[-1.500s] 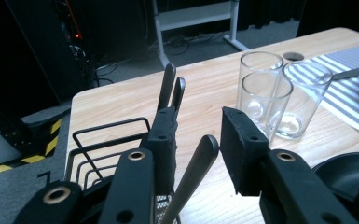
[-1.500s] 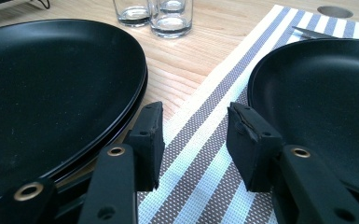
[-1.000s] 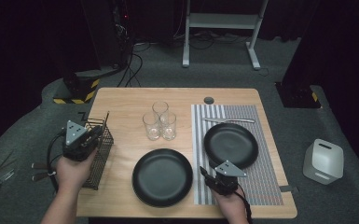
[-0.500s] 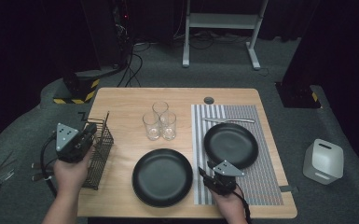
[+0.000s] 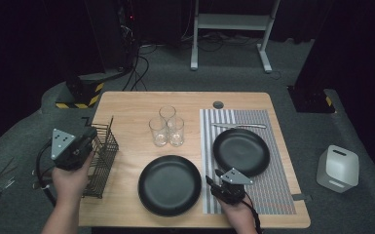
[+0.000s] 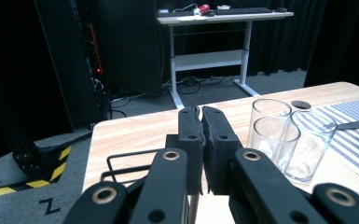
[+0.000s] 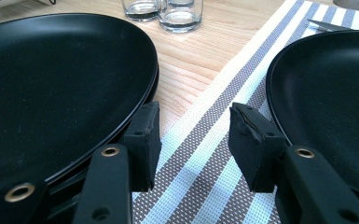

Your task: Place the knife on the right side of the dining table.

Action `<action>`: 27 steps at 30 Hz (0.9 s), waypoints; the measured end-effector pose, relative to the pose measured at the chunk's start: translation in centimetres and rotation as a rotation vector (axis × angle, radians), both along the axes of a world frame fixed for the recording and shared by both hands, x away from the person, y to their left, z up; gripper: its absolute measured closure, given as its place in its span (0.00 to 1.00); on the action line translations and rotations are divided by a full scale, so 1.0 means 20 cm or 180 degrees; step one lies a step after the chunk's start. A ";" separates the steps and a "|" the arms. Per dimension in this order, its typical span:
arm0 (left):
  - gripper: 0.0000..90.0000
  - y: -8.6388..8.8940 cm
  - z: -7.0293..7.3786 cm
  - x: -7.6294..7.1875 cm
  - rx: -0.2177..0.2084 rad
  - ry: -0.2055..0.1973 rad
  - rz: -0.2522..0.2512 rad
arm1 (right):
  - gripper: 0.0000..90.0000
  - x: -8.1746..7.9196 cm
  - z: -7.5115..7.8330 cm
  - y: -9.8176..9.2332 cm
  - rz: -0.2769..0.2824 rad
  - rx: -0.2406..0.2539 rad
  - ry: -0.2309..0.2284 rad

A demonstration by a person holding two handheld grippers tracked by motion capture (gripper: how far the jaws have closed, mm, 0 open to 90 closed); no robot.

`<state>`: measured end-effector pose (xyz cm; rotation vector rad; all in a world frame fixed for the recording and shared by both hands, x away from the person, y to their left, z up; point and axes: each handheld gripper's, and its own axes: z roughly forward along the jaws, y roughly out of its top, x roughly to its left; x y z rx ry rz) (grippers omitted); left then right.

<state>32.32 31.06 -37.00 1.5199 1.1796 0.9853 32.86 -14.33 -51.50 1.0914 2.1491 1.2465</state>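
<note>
The left gripper (image 5: 88, 135), jaws closed and empty, hovered above the basket (image 5: 103, 161). The right gripper (image 7: 193, 140), jaws half open and empty, rested between two plates (image 7: 60, 84). The next move probably called for gripping a plate rim.

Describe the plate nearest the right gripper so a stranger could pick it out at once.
On the wooden table, find the striped placemat on its right half. Just left of the mat, near the front edge, lies a black plate directly on bare wood. The other black plate sits on the mat instead.

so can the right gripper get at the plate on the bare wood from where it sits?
Probably yes: the right gripper rests open on the striped mat, the black plate just beside its jaws, nothing between.
</note>
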 end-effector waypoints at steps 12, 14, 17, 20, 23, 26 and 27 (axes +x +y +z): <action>0.96 0.02 -0.01 -0.02 -0.0034 -0.0077 -0.0068 | 0.59 0.00 0.01 -0.01 -0.0020 0.0029 -0.0011; 0.96 0.03 -0.01 -0.02 -0.0041 -0.0113 -0.0100 | 0.59 0.00 0.01 -0.01 -0.0020 0.0022 -0.0013; 0.97 0.04 -0.02 -0.03 -0.0029 -0.0176 -0.0127 | 0.59 0.00 0.00 -0.01 -0.0022 0.0012 -0.0011; 0.96 0.04 -0.02 -0.04 -0.0067 -0.0276 -0.0175 | 0.59 0.00 0.00 -0.01 -0.0028 0.0005 -0.0006; 0.96 0.05 -0.03 -0.05 -0.0145 -0.0298 -0.0208 | 0.59 0.00 0.00 -0.01 -0.0027 -0.0005 -0.0001; 0.96 0.04 -0.03 -0.05 -0.0165 -0.0308 -0.0197 | 0.59 0.00 0.00 0.00 -0.0029 -0.0012 0.0003; 0.96 0.04 -0.03 -0.05 -0.0170 -0.0309 -0.0189 | 0.59 0.00 0.00 0.00 -0.0032 -0.0012 0.0005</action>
